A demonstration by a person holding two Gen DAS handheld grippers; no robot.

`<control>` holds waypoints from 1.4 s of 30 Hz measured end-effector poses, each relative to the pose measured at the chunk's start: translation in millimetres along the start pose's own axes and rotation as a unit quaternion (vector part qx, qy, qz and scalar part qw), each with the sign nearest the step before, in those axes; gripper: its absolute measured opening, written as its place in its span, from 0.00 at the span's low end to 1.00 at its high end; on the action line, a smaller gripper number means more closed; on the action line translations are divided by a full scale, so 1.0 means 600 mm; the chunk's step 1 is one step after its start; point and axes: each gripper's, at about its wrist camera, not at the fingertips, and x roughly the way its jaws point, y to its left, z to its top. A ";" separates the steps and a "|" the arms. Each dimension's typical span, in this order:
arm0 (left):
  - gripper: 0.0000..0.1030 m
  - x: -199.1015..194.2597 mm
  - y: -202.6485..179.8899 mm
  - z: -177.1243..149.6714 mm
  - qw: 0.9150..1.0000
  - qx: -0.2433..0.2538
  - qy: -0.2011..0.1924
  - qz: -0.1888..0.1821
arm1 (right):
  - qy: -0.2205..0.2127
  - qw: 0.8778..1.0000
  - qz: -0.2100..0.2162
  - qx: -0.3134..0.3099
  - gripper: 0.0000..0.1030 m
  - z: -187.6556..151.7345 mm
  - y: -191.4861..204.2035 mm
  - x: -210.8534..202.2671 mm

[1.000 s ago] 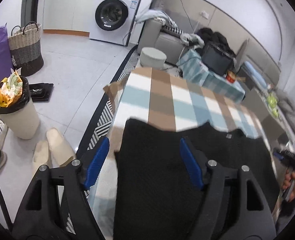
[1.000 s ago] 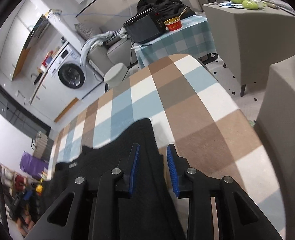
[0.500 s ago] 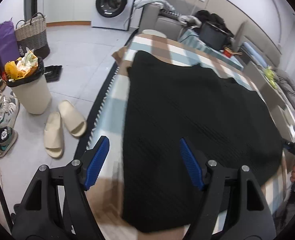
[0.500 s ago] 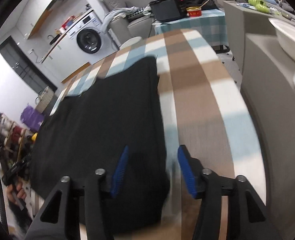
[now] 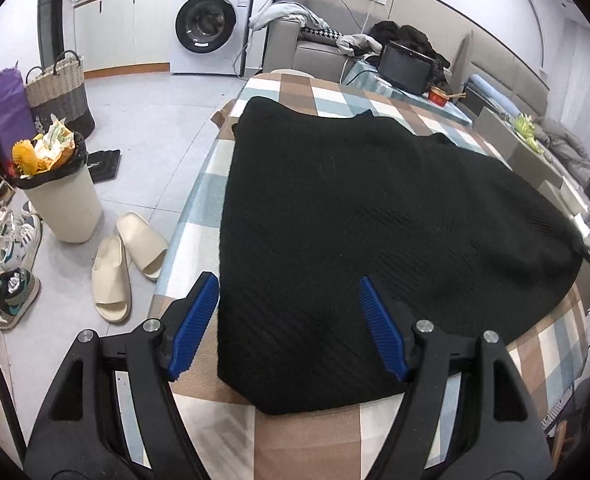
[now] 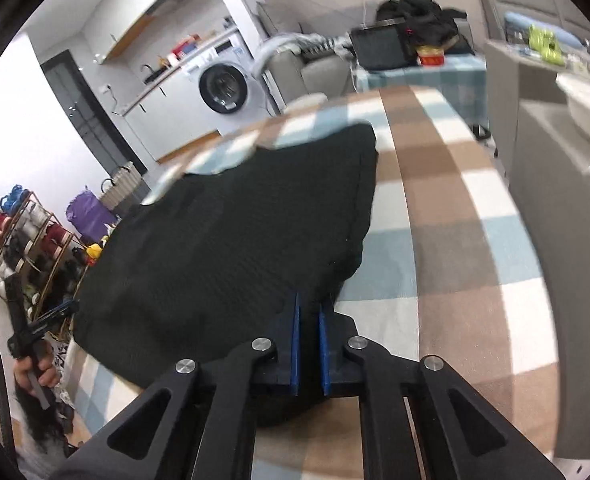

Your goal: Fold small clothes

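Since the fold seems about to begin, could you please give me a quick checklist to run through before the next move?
1. Black garment lies spread on the checked tablecloth: ok.
2. Right gripper shut on the garment's near right corner: ok.
3. Left gripper gripping the near left corner: not ok; its jaws stand open astride the garment's edge.
4. Garment clear of other things: ok.
5. Far edge flat: cannot tell; the right wrist view is blurred there.

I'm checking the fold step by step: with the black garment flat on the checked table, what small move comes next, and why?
Probably close the left claw on the black garment's near corner: its jaws stand open over it, while the right claw is already shut on the other near edge.
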 end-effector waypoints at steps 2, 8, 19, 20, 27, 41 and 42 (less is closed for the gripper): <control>0.68 0.001 0.006 0.002 1.000 -0.005 0.001 -0.003 | 0.008 1.000 0.011 0.019 0.07 -0.009 -0.007 -0.012; 0.68 -0.001 0.002 -0.002 1.000 0.003 0.009 -0.003 | 0.027 0.998 -0.028 0.059 0.21 -0.033 -0.036 0.001; 0.69 -0.019 -0.090 -0.030 0.996 0.078 0.013 -0.038 | 0.032 0.999 -0.009 0.036 0.47 -0.077 -0.010 0.004; 0.69 -0.018 -0.099 -0.032 0.996 0.081 0.015 -0.039 | 0.038 0.998 -0.014 0.040 0.40 -0.070 -0.006 0.018; 0.69 -0.007 -0.139 -0.046 0.994 0.096 0.034 -0.037 | 0.065 0.993 -0.098 -0.012 0.16 -0.040 0.033 0.056; 0.69 0.023 -0.239 -0.066 0.982 0.167 0.061 -0.068 | 0.034 0.998 -0.047 -0.001 0.13 -0.058 0.025 0.054; 0.69 0.022 -0.238 -0.066 0.982 0.165 0.059 -0.065 | 0.038 0.998 -0.045 -0.005 0.06 -0.056 0.029 0.047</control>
